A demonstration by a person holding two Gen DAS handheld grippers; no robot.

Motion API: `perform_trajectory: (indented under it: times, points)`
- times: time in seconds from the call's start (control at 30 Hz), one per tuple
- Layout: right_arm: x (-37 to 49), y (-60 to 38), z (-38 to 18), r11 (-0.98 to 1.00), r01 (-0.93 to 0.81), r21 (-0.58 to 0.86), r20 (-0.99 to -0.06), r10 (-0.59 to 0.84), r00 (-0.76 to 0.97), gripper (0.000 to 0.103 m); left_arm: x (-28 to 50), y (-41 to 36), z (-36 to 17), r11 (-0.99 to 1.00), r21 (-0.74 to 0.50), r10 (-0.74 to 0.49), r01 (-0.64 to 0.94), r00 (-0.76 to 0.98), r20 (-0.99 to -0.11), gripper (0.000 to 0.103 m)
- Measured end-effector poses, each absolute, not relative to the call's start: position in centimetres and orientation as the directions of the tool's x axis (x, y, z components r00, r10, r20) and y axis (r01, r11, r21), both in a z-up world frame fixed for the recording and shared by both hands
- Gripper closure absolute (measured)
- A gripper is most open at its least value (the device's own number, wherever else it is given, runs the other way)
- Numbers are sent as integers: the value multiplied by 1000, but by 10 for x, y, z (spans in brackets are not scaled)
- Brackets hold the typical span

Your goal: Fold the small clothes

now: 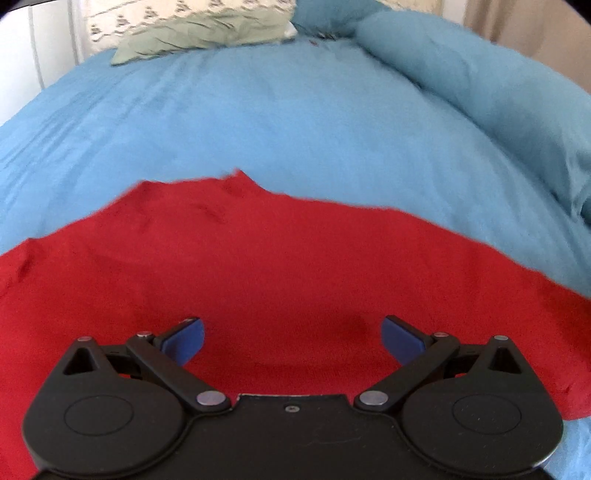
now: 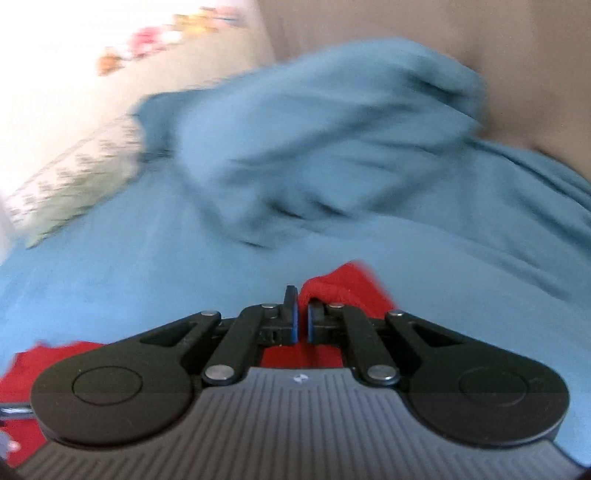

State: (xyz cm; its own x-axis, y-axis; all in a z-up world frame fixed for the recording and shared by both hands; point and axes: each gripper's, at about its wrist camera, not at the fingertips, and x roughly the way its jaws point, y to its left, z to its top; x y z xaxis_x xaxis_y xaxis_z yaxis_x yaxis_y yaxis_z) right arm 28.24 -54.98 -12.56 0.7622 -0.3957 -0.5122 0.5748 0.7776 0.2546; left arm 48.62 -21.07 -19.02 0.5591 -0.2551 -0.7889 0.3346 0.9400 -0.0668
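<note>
A red garment [image 1: 280, 266] lies spread on a blue bed cover [image 1: 280, 122]. My left gripper [image 1: 291, 334] is open, its blue-padded fingers wide apart just above the red cloth, holding nothing. In the right wrist view, my right gripper [image 2: 302, 312] is shut on a bunched edge of the red garment [image 2: 343, 291], which rises between and beyond the fingertips. More red cloth shows under the gripper at the lower left [image 2: 26, 369]. The right view is blurred by motion.
A rumpled blue duvet [image 1: 472, 85] is heaped at the right of the bed, and it also shows in the right wrist view [image 2: 332, 136]. A patterned green and white pillow [image 1: 192, 29] lies at the head. A white wall [image 1: 33, 55] stands at left.
</note>
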Motion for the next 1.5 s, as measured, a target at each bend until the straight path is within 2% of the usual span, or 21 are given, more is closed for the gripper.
perform_trajectory:
  times: [0.1, 0.23, 0.33, 0.43, 0.53, 0.73, 0.8, 0.87, 0.9, 0.93, 1.03, 1.13, 1.2, 1.23, 1.27, 1.3, 1.43, 1.5]
  points:
    - [328, -488, -96, 869, 422, 260, -435, -285, 854, 83, 489, -175, -173, 954, -54, -228, 297, 592, -773, 0]
    - [384, -378, -88, 966, 116, 232, -355, -28, 935, 83, 488, -118, -154, 973, 26, -138, 230, 667, -732, 0]
    - [410, -292, -122, 989, -84, 119, -420, 127, 899, 83, 486, -78, -154, 981, 58, -87, 187, 681, -727, 0]
    - [419, -235, -171, 983, -180, 35, -528, 171, 832, 83, 484, -50, -163, 985, 40, -81, 166, 660, -746, 0]
    - [417, -213, -203, 983, -182, 3, -575, 150, 804, 84, 482, -39, -170, 988, 8, -96, 155, 647, -756, 0]
    - [410, -204, -207, 986, -169, -8, -571, 134, 810, 81, 477, -40, -170, 987, -39, -131, 155, 643, -755, 0]
    - [405, -201, -206, 984, -179, -25, -569, 133, 811, 72, 476, -43, -164, 982, -56, -161, 181, 636, -755, 0]
    - [399, -207, -200, 980, -196, -22, -569, 149, 809, 36, 473, -51, -157, 973, -53, -186, 225, 625, -758, 0]
    - [392, -211, -198, 981, -192, -33, -558, 141, 818, 30, 470, -58, -152, 966, -37, -193, 254, 625, -756, 0]
    - [385, -215, -192, 982, -181, -54, -552, 122, 825, 25, 464, -68, -145, 956, -5, -200, 295, 637, -744, 0]
    - [360, -235, -171, 988, -150, -47, -571, 97, 815, 24, 450, -98, -134, 913, 49, -253, 405, 656, -711, 0]
    - [332, -260, -157, 997, -70, -25, -579, 43, 814, 15, 440, -133, -140, 865, 75, -304, 496, 637, -709, 0]
    - [317, -277, -156, 1000, -21, 12, -589, 24, 808, 15, 437, -151, -152, 844, 92, -310, 528, 621, -720, 5]
    - [313, -284, -158, 1000, -1, 27, -593, 17, 805, 15, 438, -158, -158, 839, 102, -306, 535, 617, -725, 14]
    - [308, -290, -161, 999, 19, 41, -601, 9, 800, 15, 439, -164, -163, 836, 109, -299, 538, 613, -731, 19]
    - [304, -297, -164, 998, 43, 56, -608, 0, 794, 15, 440, -167, -168, 834, 109, -299, 541, 609, -735, 20]
    - [294, -319, -174, 988, 89, 126, -611, 7, 792, 15, 447, -176, -185, 824, 119, -299, 553, 605, -738, 38]
    - [290, -324, -178, 984, 101, 147, -613, 11, 790, 15, 449, -182, -192, 814, 126, -304, 568, 600, -740, 42]
